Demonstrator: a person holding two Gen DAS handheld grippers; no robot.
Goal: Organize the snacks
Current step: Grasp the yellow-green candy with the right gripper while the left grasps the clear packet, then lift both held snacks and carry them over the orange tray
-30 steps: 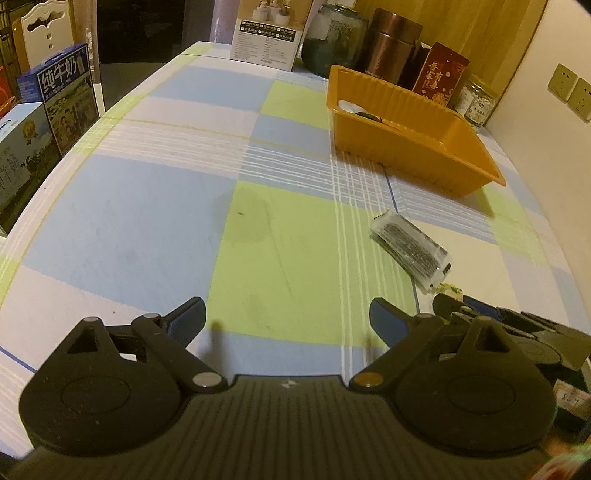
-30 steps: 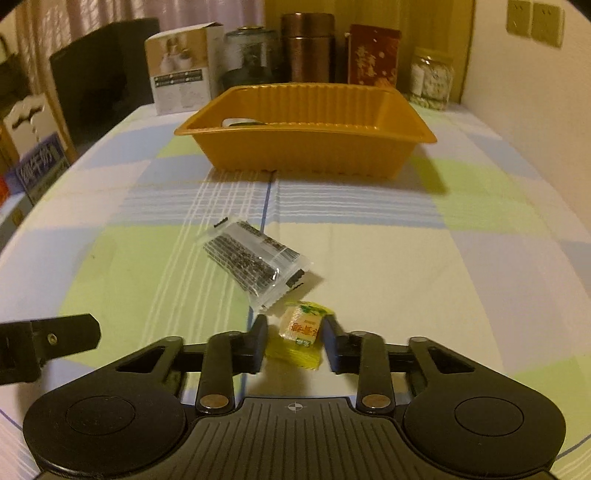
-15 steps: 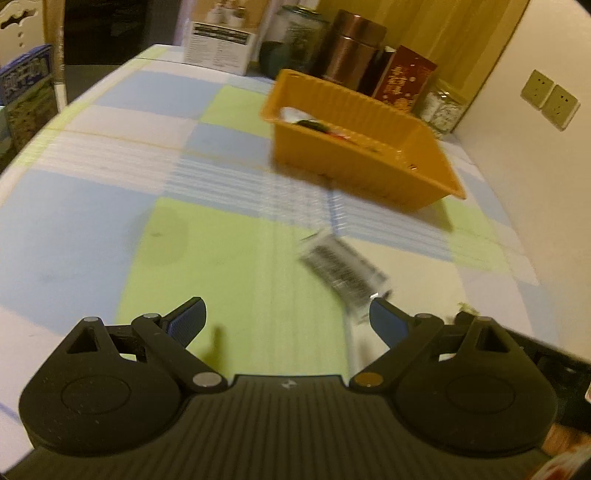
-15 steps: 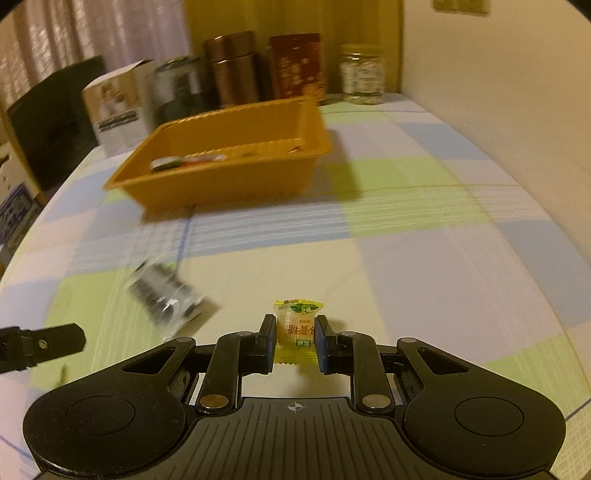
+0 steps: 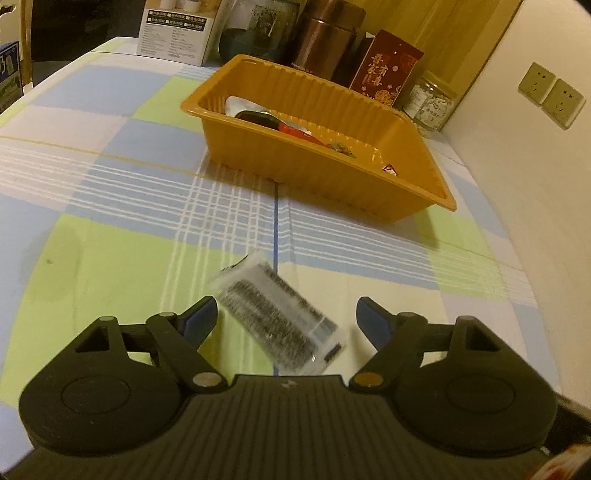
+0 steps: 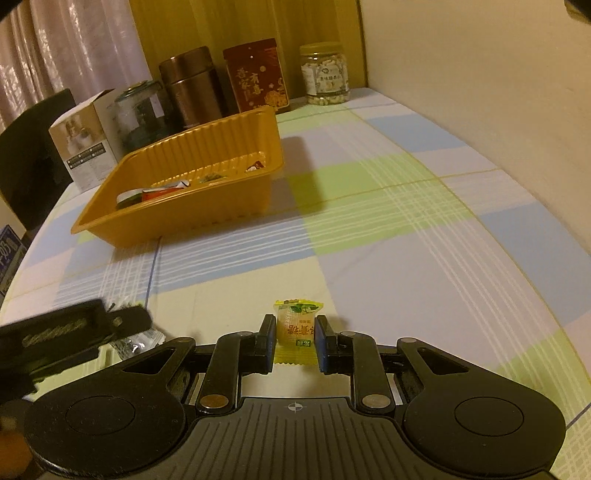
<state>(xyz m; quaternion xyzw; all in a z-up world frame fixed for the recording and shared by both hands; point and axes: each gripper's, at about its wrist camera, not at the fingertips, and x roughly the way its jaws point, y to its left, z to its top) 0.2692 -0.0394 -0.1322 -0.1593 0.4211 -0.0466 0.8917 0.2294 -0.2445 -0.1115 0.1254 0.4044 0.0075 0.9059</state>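
Left jaws closing, not yet pressing: left gripper (image 5: pixel 284 317) low over the checked tablecloth (image 5: pixel 110 229), with a clear packet of dark sticks (image 5: pixel 277 317) lying flat between the blue fingertips (image 5: pixel 201 319). Packet slanted, one corner just beside the left fingertip, some free space before the right one. Blurred a little in the left wrist view.

Right jaws clamped on a small yellow candy (image 6: pixel 295 326): right gripper (image 6: pixel 295 338) pinching the wrapper from both sides, the crimped top edge standing out above the pads. Whether the candy is off the cloth cannot be told.

Orange tray (image 5: pixel 406 192) at 12 to 1 o'clock from the left gripper, well apart from it, already with several wrapped snacks (image 5: pixel 295 129) inside, along its near wall. In the right wrist view, same tray at 11 o'clock, left gripper dark and blurred at 9 o'clock over the packet.

Beyond the tray, at the far table edge: white box (image 5: pixel 173 33), glass jar (image 5: pixel 258 33), brown tin (image 5: pixel 325 44), red box (image 5: pixel 384 70), small jar of white pieces (image 6: pixel 325 74). Wall sockets (image 5: pixel 550 96) at 2 o'clock.
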